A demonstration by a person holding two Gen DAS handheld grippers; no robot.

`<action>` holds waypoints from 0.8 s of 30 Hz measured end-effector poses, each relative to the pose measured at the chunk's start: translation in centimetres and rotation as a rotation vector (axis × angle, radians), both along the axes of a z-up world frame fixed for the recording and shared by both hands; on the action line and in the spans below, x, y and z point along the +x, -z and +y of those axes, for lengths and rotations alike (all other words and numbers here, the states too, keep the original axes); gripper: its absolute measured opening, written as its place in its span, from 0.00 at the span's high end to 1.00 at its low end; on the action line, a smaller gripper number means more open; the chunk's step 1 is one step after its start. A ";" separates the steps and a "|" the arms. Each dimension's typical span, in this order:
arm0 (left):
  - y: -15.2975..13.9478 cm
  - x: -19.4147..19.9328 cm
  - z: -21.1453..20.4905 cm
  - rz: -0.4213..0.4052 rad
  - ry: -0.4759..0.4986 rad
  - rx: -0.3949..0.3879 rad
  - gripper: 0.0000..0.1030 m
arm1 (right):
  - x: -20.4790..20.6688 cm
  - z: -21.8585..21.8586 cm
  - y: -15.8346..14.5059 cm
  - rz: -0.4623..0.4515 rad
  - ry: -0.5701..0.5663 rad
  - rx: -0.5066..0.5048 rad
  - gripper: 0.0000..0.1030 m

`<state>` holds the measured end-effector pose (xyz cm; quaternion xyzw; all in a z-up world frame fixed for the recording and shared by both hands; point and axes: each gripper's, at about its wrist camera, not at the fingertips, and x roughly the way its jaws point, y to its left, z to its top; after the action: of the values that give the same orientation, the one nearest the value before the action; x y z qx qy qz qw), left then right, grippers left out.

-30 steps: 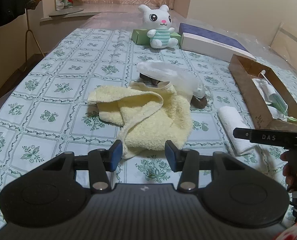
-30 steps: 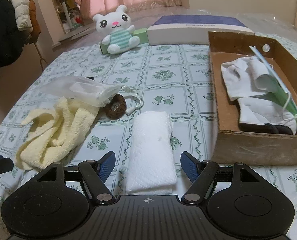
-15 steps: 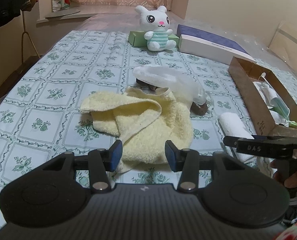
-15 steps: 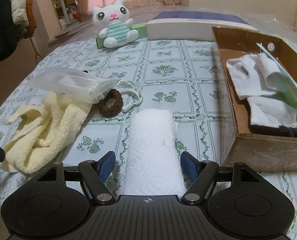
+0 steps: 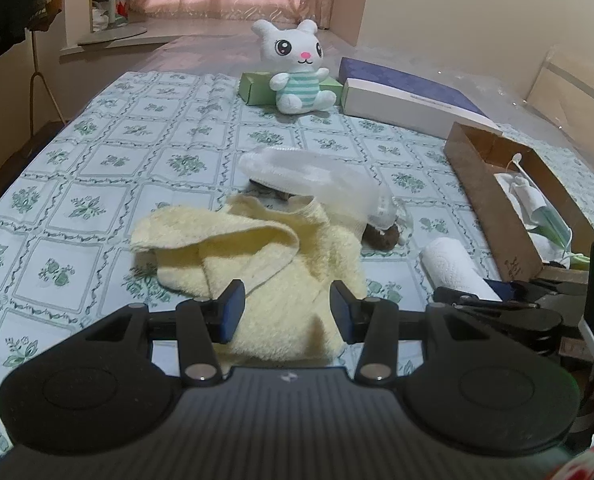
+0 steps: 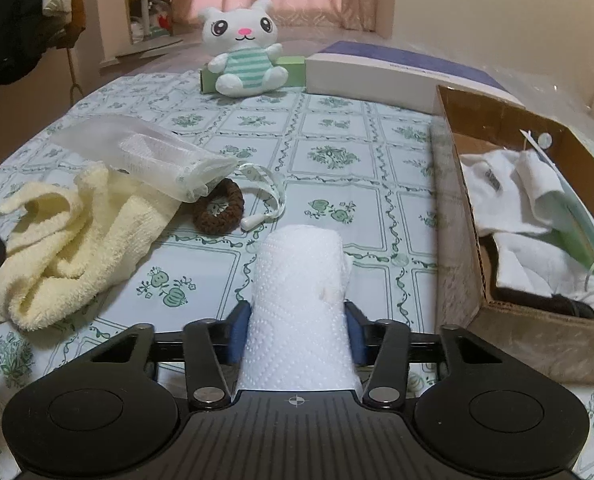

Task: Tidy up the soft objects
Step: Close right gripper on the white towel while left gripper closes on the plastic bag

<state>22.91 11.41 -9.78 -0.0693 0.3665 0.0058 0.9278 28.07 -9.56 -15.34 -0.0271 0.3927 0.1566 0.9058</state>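
Dim warm light, fisheye-bent edges, slight blur

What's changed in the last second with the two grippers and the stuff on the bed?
The right gripper came down over the white paper towel roll; its fingers have just been closing and now press the roll's sides. The left gripper edged closer to the yellow towel, fingers still apart, holding nothing. The towel, mesh bag, brown hair tie, plush bunny and cardboard box stayed put.
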 end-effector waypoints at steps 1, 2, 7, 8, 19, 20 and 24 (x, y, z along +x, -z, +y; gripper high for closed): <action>-0.1 0.1 -0.1 -0.003 0.002 -0.001 0.59 | 0.0 0.0 -0.1 -0.007 -0.005 -0.002 0.66; -0.1 0.2 -0.1 -0.006 0.003 -0.003 0.59 | 0.0 0.0 -0.2 -0.017 -0.008 -0.002 0.71; -0.7 1.4 0.1 -0.039 -0.010 -0.023 0.53 | 0.2 -0.5 -1.9 -0.092 -0.001 0.019 0.73; -0.9 1.9 0.3 -0.045 -0.015 -0.034 0.53 | 0.4 -0.6 -2.4 -0.103 0.004 0.029 0.73; -0.1 8.0 3.0 -0.030 -0.120 -0.277 0.48 | 3.0 -2.0 -4.6 -0.151 0.049 0.085 0.73; 0.3 8.5 3.3 -0.019 -0.134 -0.312 0.48 | 3.0 -2.2 -4.6 -0.154 0.051 0.085 0.73; 1.6 9.7 4.5 -0.005 -0.191 -0.442 0.48 | 3.4 -2.7 -4.4 -0.155 0.062 0.084 0.73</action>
<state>32.63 15.87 -11.39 -0.3049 0.3483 0.0128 0.8863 31.47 -12.29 -10.89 0.0112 0.3152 0.1423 0.9382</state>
